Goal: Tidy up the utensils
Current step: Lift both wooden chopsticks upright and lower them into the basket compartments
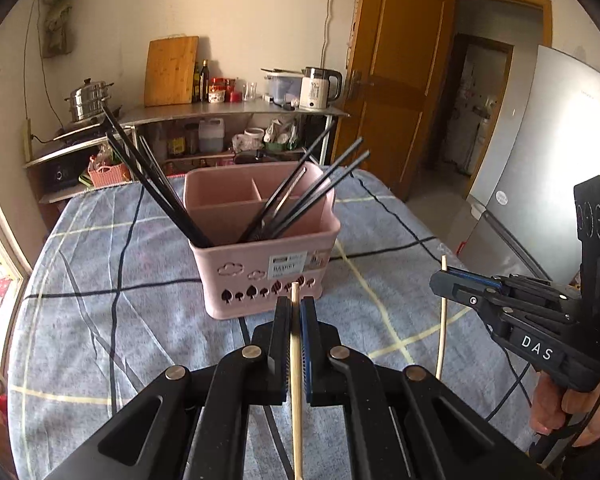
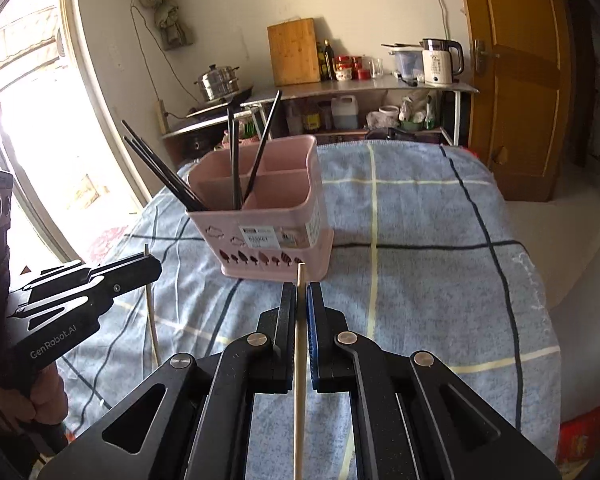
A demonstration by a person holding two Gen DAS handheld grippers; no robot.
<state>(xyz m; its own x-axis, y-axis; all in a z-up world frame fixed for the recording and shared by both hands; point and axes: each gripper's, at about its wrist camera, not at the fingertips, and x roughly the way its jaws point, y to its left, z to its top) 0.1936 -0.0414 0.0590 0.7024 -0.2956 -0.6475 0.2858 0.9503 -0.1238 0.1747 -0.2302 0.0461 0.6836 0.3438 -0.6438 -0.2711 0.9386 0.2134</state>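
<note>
A pink utensil basket (image 1: 260, 264) with compartments stands on the blue checked cloth; it also shows in the right wrist view (image 2: 276, 216). Several black chopsticks (image 1: 156, 184) lean in its front compartment. My left gripper (image 1: 295, 308) is shut on a light wooden chopstick (image 1: 296, 380), upright, just in front of the basket. My right gripper (image 2: 300, 292) is shut on another wooden chopstick (image 2: 299, 360), also near the basket's front. Each gripper shows in the other's view: the right gripper (image 1: 444, 276) and the left gripper (image 2: 148, 260), each with its stick.
The cloth-covered table (image 2: 420, 280) stretches right of the basket. Behind it stands a metal shelf (image 1: 236, 110) with a kettle, a cutting board, bottles and a steamer pot. A black cable (image 1: 404, 232) crosses the cloth. A fridge (image 1: 540, 184) and a wooden door stand at the right.
</note>
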